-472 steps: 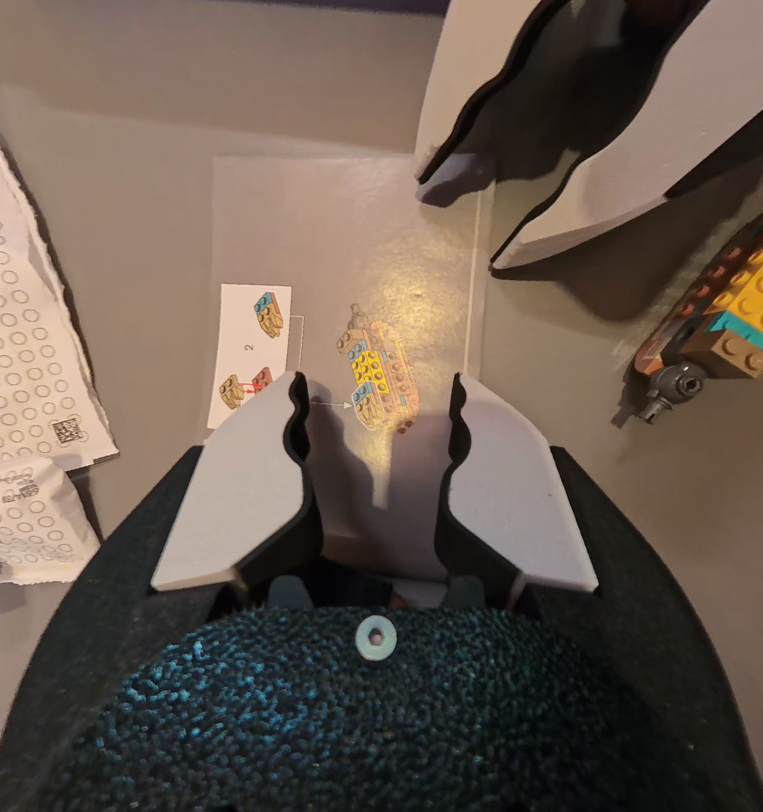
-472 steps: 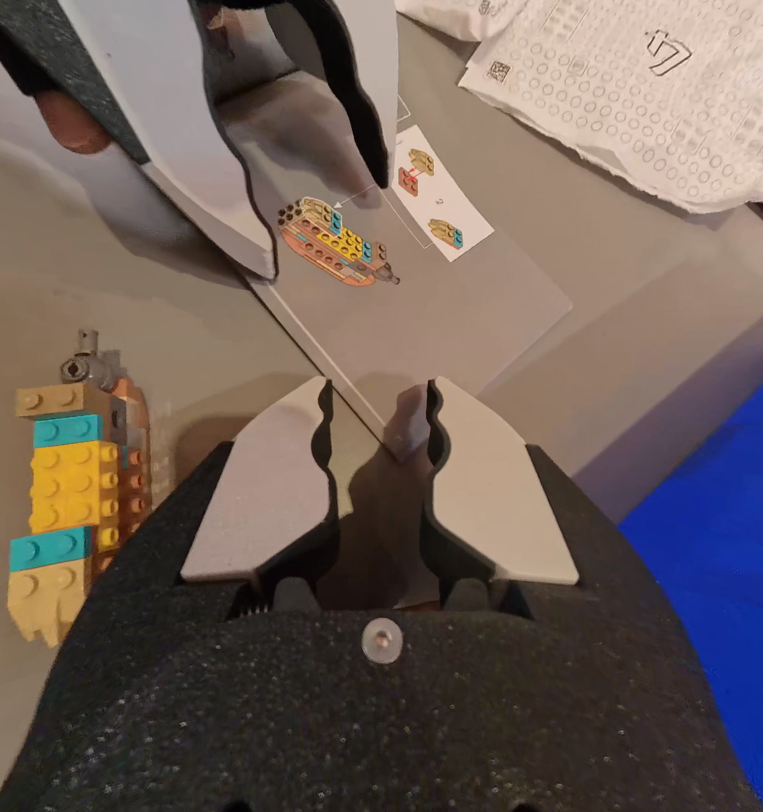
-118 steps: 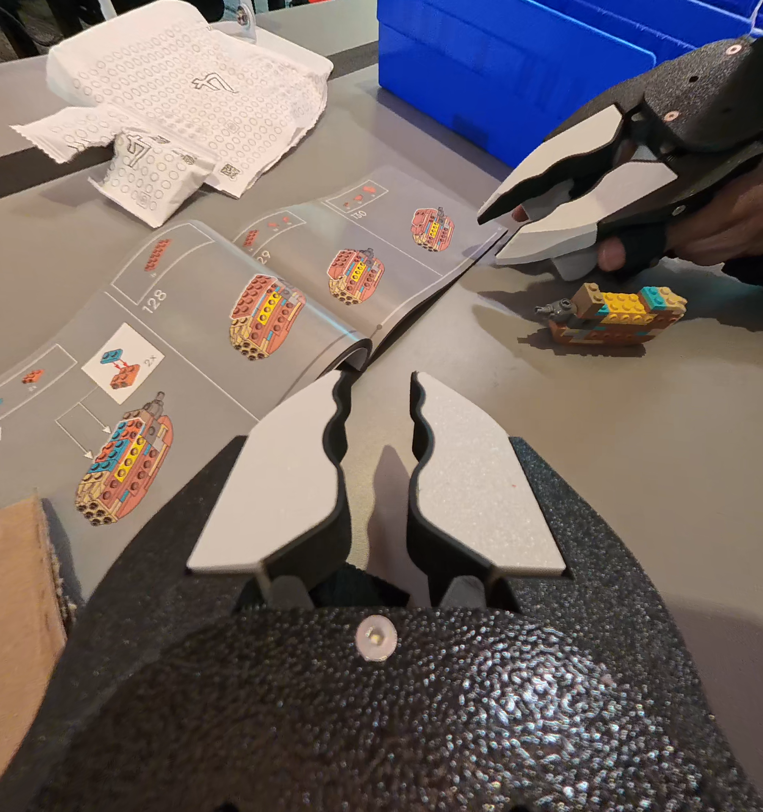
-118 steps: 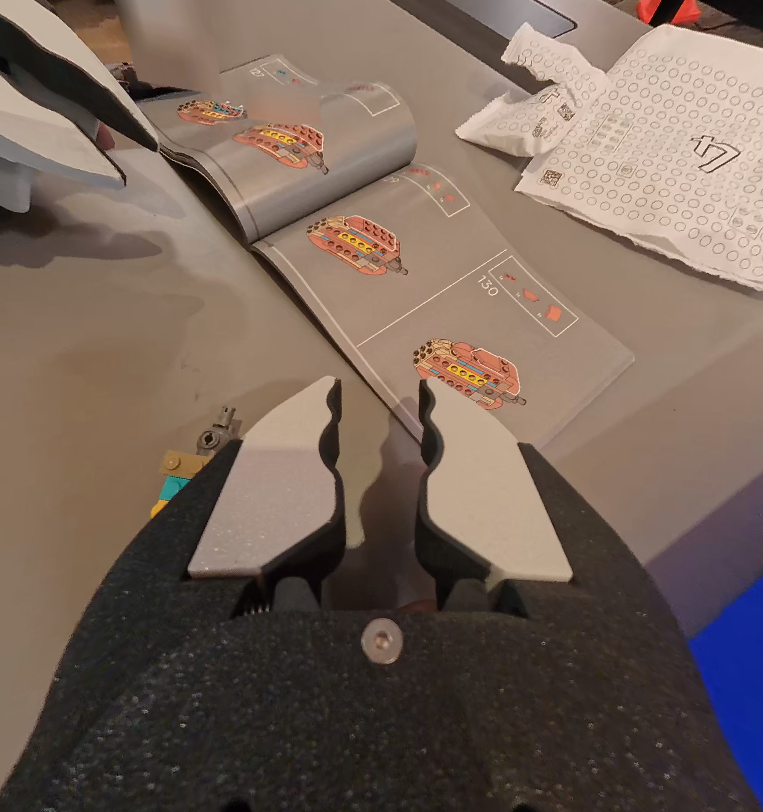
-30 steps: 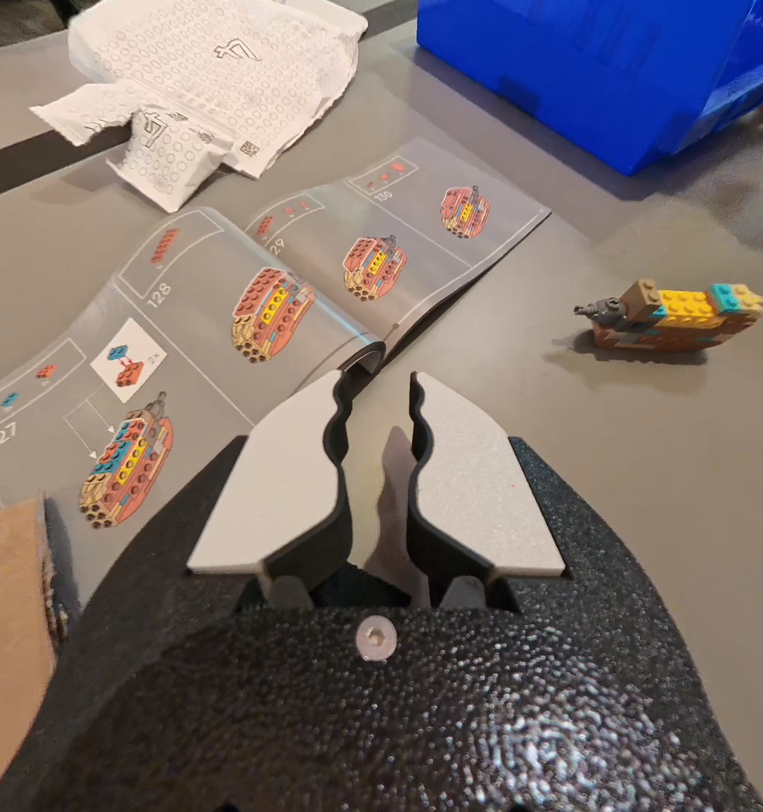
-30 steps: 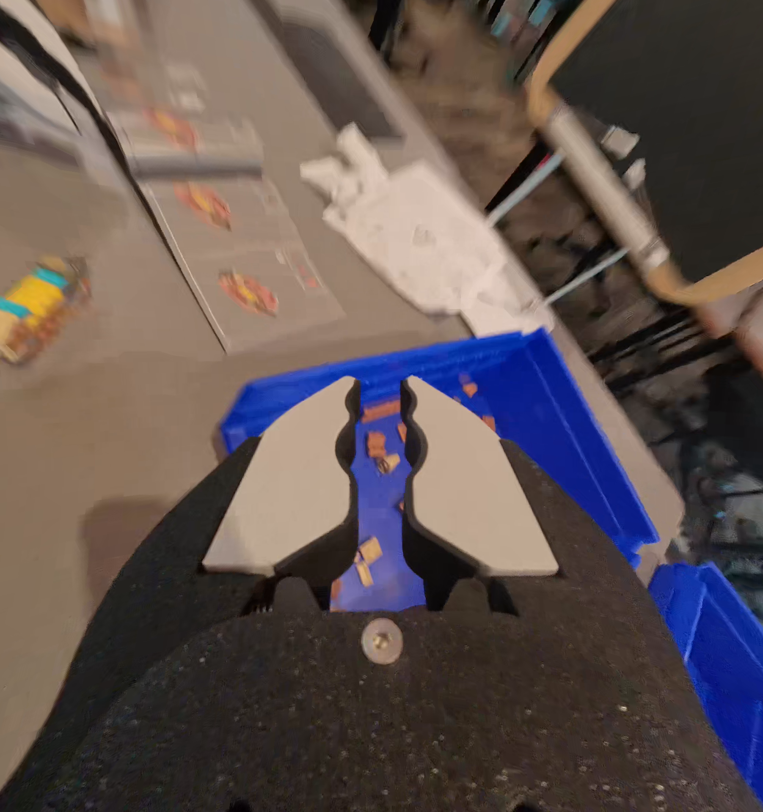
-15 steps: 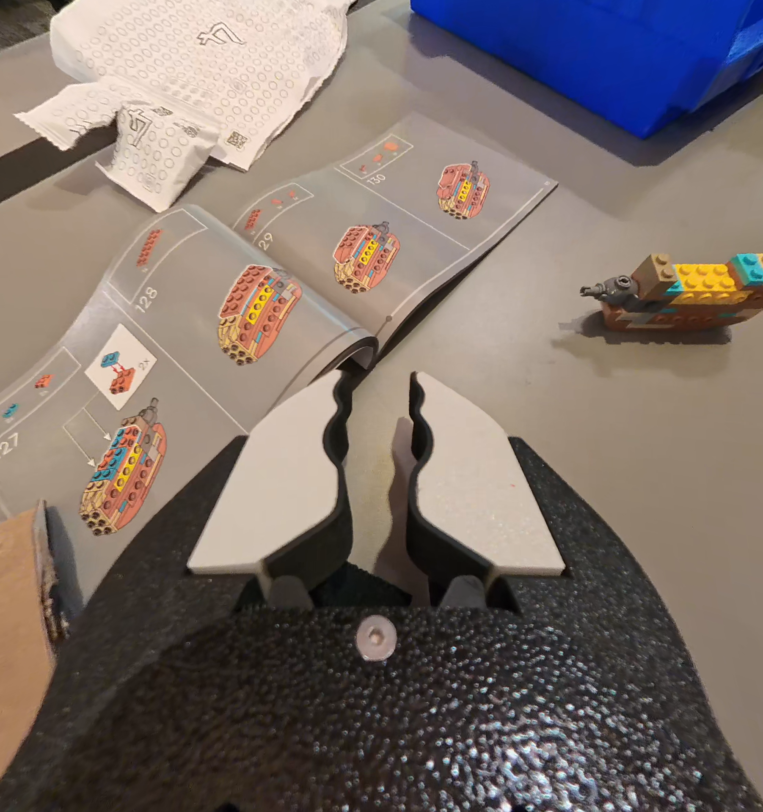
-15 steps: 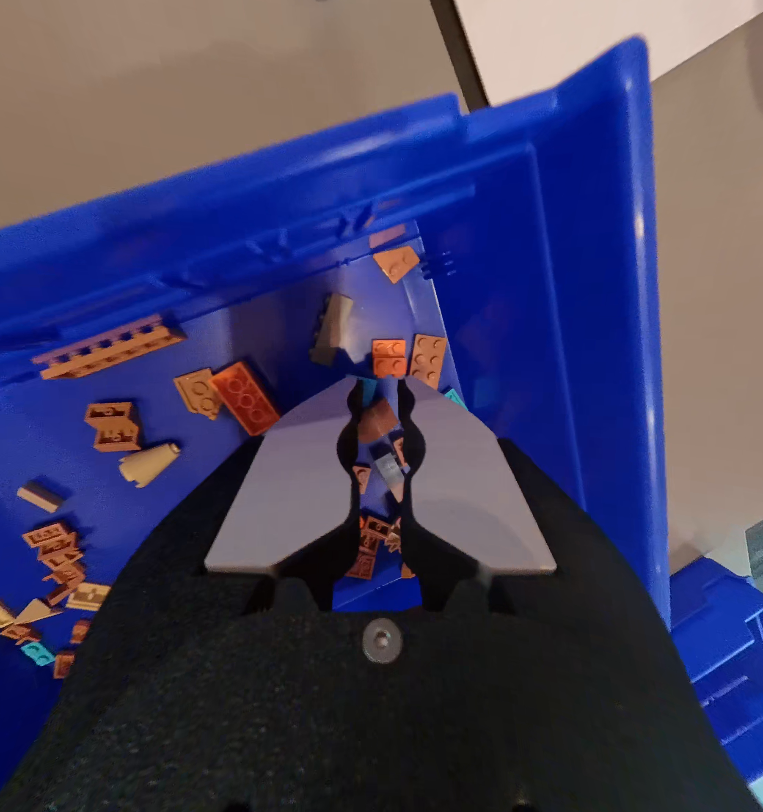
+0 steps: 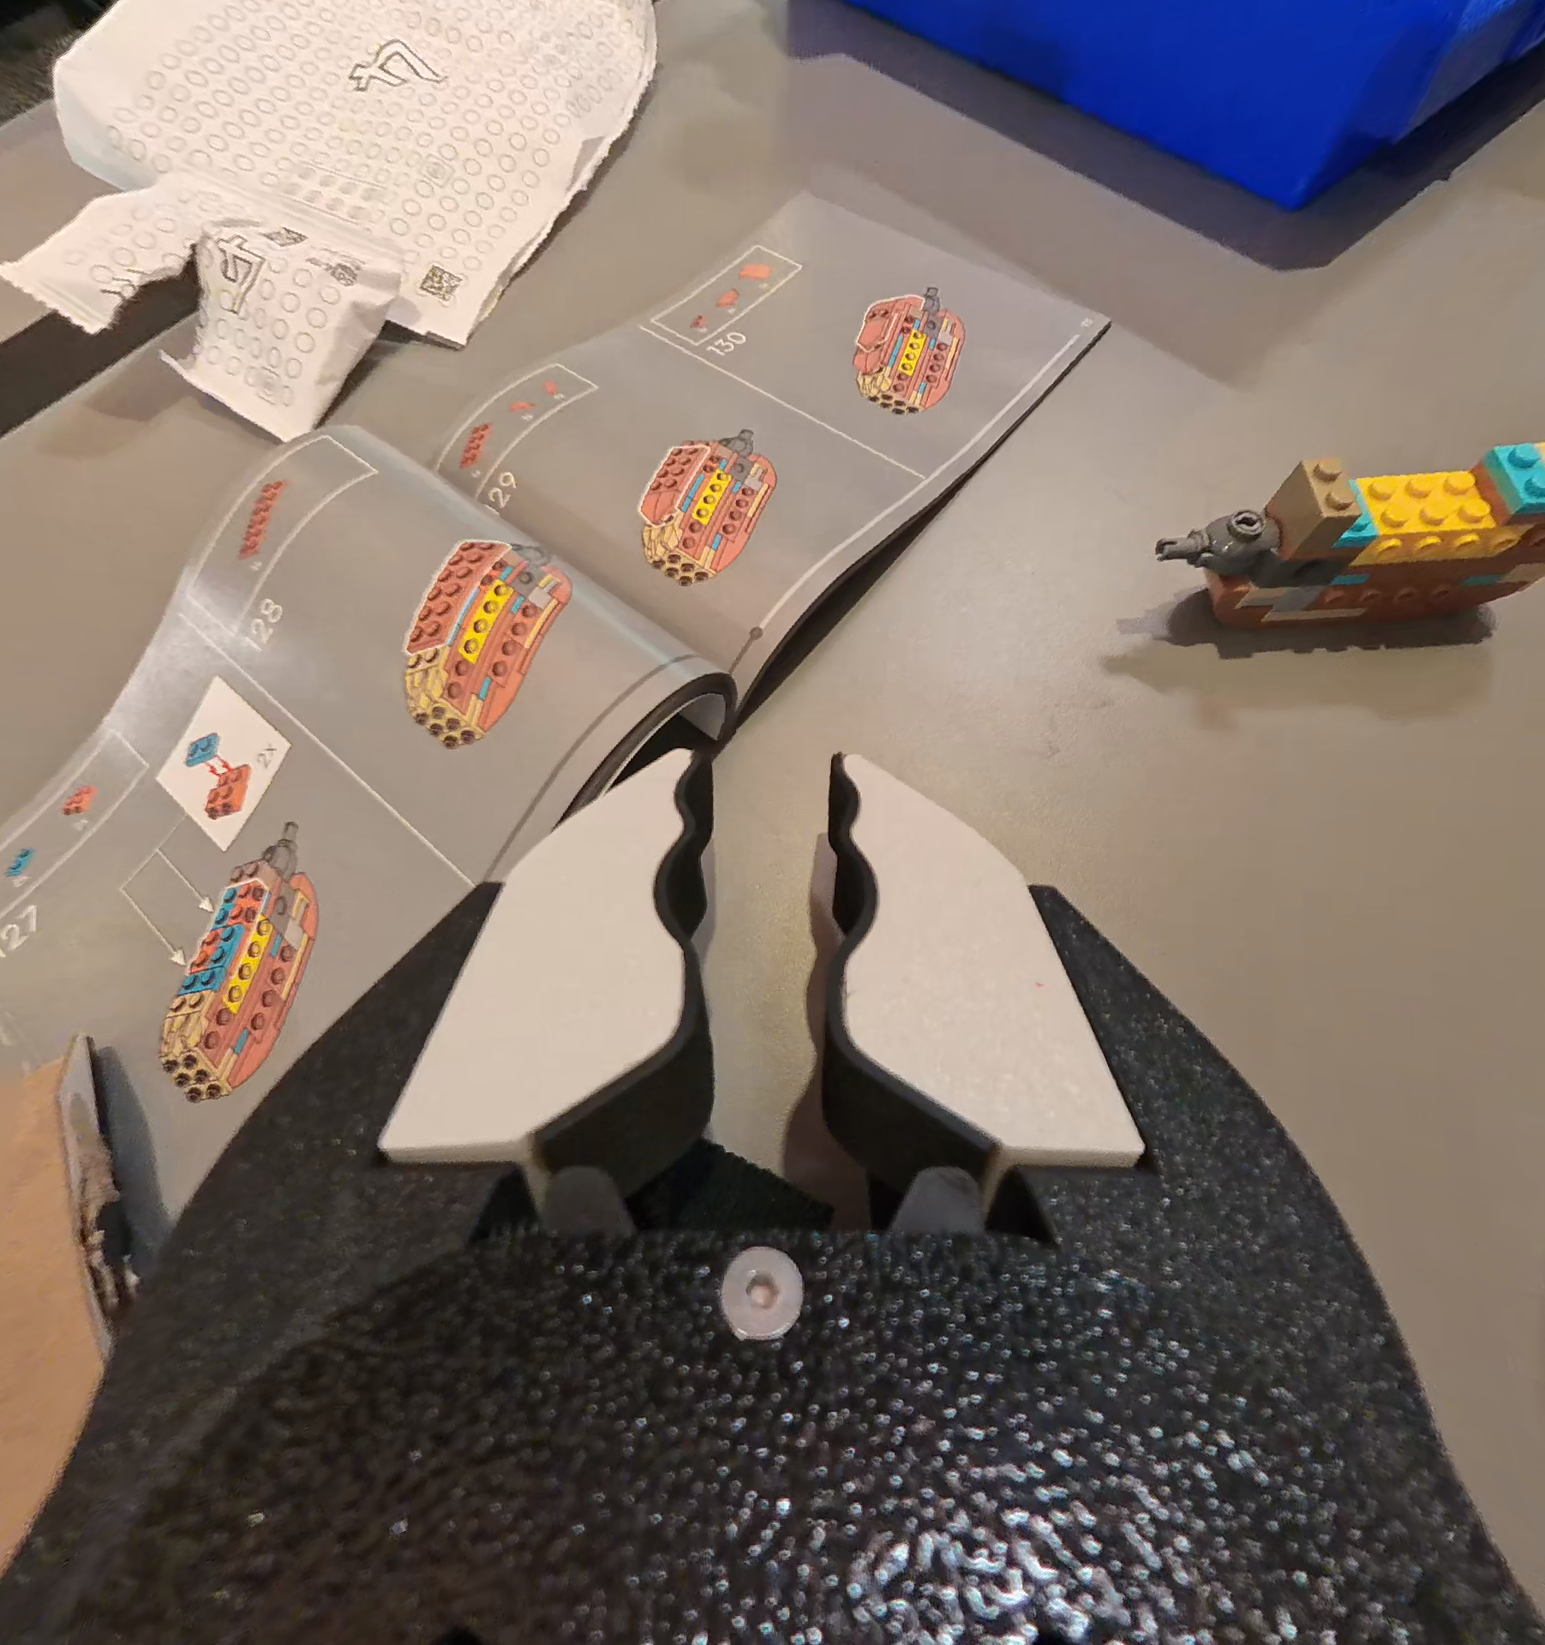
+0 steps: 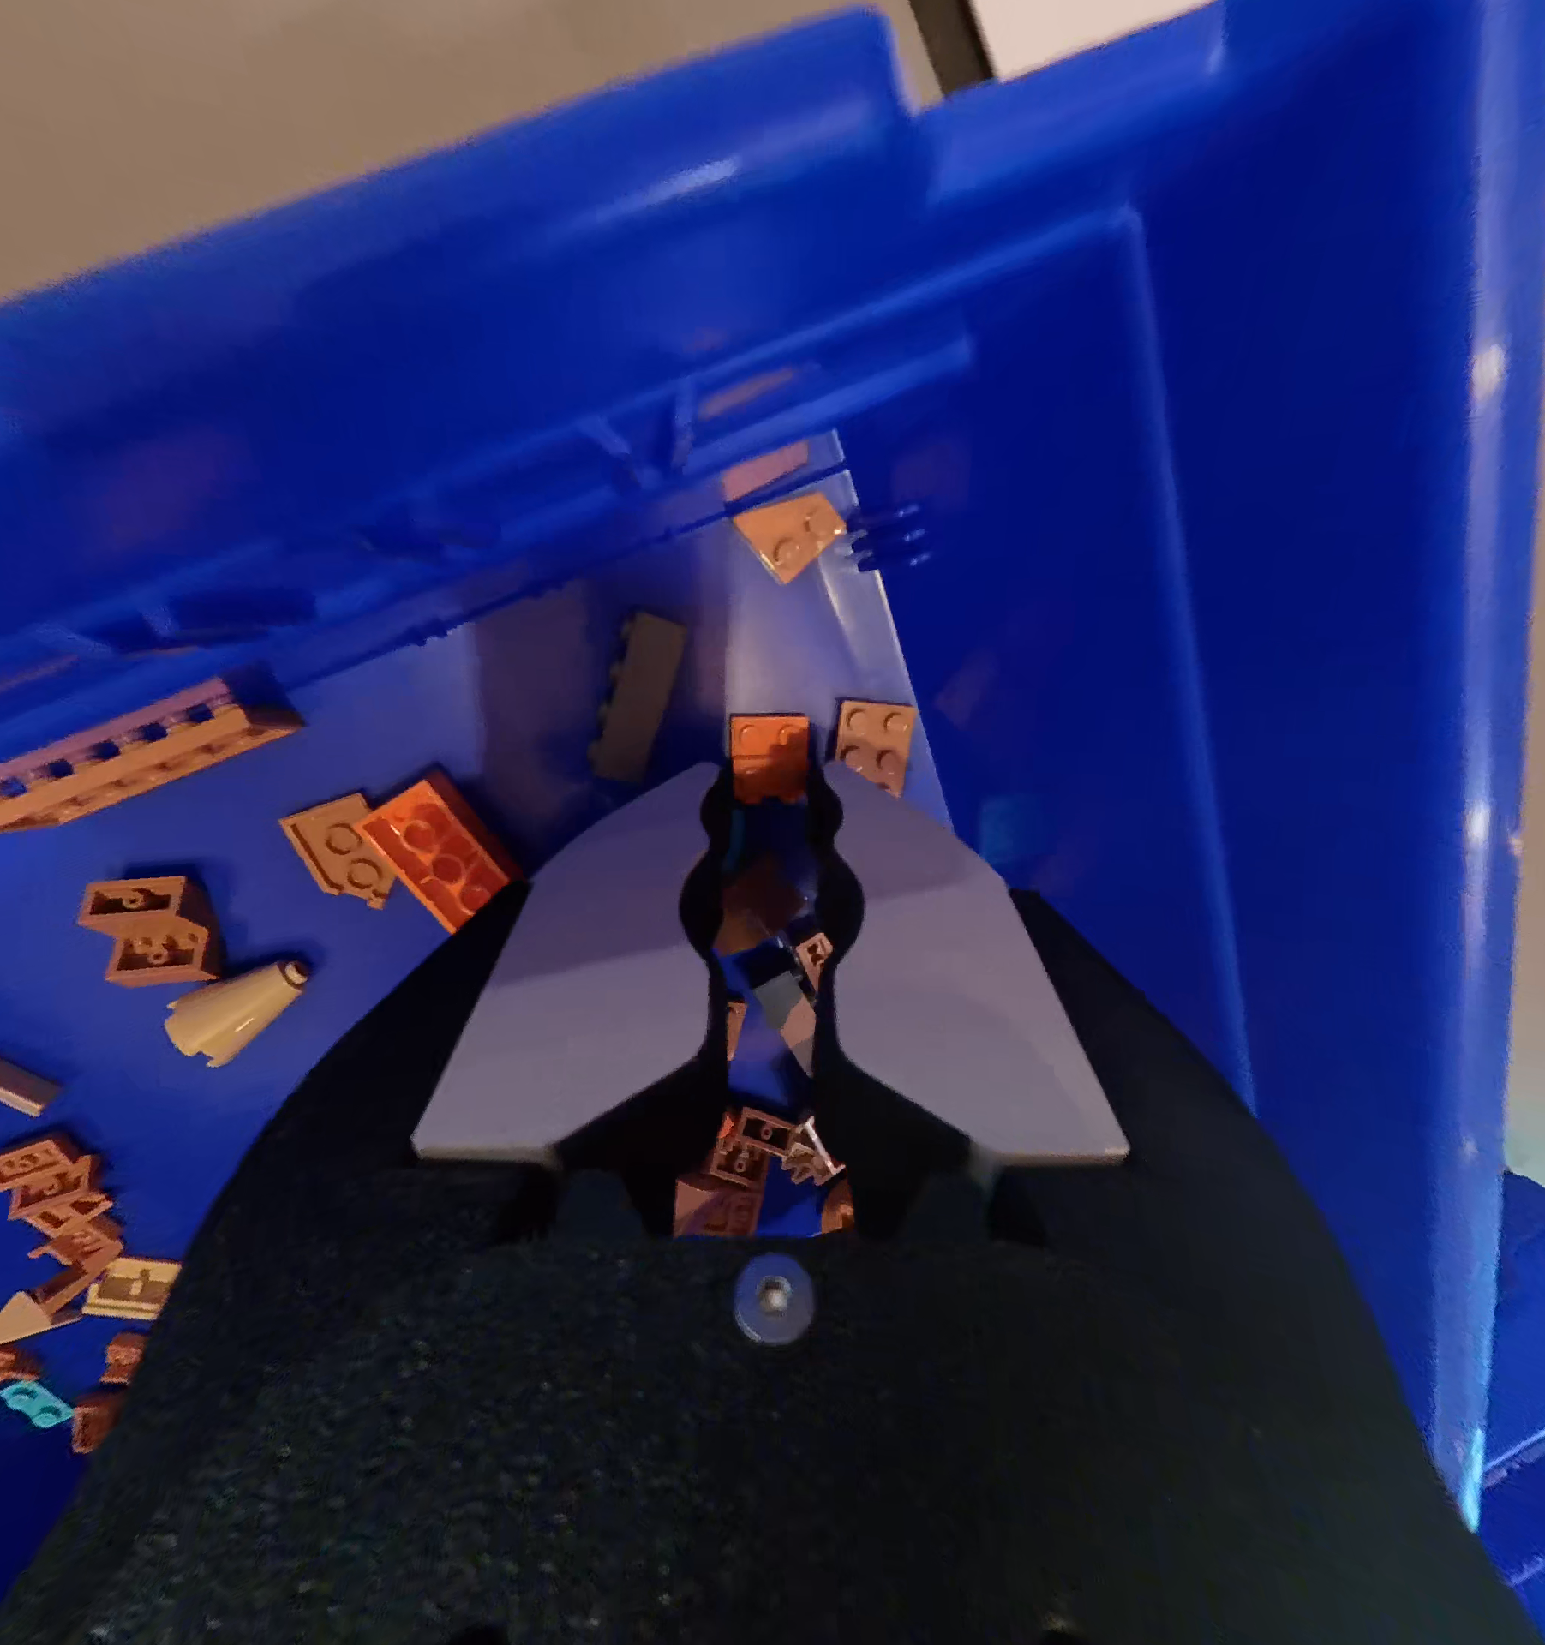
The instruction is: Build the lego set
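In the left wrist view my left gripper (image 9: 764, 774) is open and empty, low over the grey table beside the spine of the open instruction booklet (image 9: 573, 534). The partly built lego model (image 9: 1409, 543), brown with yellow, teal and tan bricks and a grey tip, stands on the table to the right. In the right wrist view my right gripper (image 10: 768, 779) reaches down into the blue bin (image 10: 1062, 534), its jaws a narrow gap apart. A small orange brick (image 10: 768, 757) lies right at its fingertips; I cannot tell whether they touch it.
Several loose brown, orange and tan bricks lie on the bin floor, among them an orange brick (image 10: 439, 854) and a tan cone (image 10: 234, 1024). A torn white paper bag (image 9: 332, 133) lies behind the booklet. The blue bin (image 9: 1196, 71) stands at the far right. A brown cardboard piece (image 9: 12, 1246) is at lower left. The grippers' ends are close to 40 cm from one another.
My right gripper swung from above the table down into the blue bin and closed in on the small orange brick. My left gripper drifted slightly and stayed open.
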`<state>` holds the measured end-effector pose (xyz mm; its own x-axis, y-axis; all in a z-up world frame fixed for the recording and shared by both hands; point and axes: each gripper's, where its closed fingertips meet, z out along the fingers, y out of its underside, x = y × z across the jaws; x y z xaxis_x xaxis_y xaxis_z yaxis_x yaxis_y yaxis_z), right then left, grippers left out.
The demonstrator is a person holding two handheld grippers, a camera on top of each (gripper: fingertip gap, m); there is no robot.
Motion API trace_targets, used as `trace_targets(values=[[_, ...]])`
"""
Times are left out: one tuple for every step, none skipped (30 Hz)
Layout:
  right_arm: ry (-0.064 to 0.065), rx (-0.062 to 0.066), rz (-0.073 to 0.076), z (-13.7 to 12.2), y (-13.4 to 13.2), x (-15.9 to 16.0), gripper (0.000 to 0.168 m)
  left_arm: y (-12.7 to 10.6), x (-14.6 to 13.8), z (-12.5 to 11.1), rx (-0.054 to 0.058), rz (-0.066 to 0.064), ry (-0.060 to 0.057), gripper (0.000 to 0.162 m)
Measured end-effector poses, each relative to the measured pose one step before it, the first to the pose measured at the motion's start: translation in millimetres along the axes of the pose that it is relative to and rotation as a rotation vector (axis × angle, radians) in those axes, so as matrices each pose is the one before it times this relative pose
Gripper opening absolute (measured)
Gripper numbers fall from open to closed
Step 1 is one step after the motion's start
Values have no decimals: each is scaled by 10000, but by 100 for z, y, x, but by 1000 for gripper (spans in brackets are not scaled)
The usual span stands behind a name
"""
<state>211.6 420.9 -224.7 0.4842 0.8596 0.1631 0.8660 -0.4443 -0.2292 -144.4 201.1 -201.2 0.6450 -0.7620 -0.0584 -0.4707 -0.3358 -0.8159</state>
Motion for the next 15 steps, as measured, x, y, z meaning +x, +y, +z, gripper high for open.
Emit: trace_targets(values=[[-5,93,34,-209,-46,-133,16,11,13,4,-4,10,-7,24],[31,198,59,-560,-136,-183,16,5,0,-3,-6,18,-11,24],[65,282,88,-1018,-175,-314,16,21,4,-13,-3,18,-16,24],[34,388,68,-1454,-229,-620,16,1,-16,-29,7,12,-24,24],[-46,497,7,-1840,-301,-1095,16,-3,-16,-51,18,2,-19,24],[-144,596,-9,-2106,-375,-1645,16,7,-18,-49,21,-8,-11,24],[-242,667,-42,-2192,-476,-2221,16,-7,-27,-48,23,-17,-6,24],[-226,643,-143,-2044,-473,-2648,16,-17,-7,-28,19,-24,7,24],[-157,522,-274,-1728,-321,-2913,16,2,-10,7,-5,-21,14,24],[-103,367,-319,-1290,-142,-3059,16,37,8,43,-37,-8,9,24],[-114,232,-279,-754,67,-3134,16,58,25,40,-50,18,4,24],[-100,111,-203,-131,256,-3024,16,40,47,53,-42,38,6,24],[-51,-76,-178,478,568,-2748,16,30,50,33,-31,46,-11,24],[-13,-163,-161,926,734,-2395,16,16,42,26,-23,48,-10,24],[-80,-208,-65,1235,814,-2076,16,19,30,18,-18,43,-12,24]])
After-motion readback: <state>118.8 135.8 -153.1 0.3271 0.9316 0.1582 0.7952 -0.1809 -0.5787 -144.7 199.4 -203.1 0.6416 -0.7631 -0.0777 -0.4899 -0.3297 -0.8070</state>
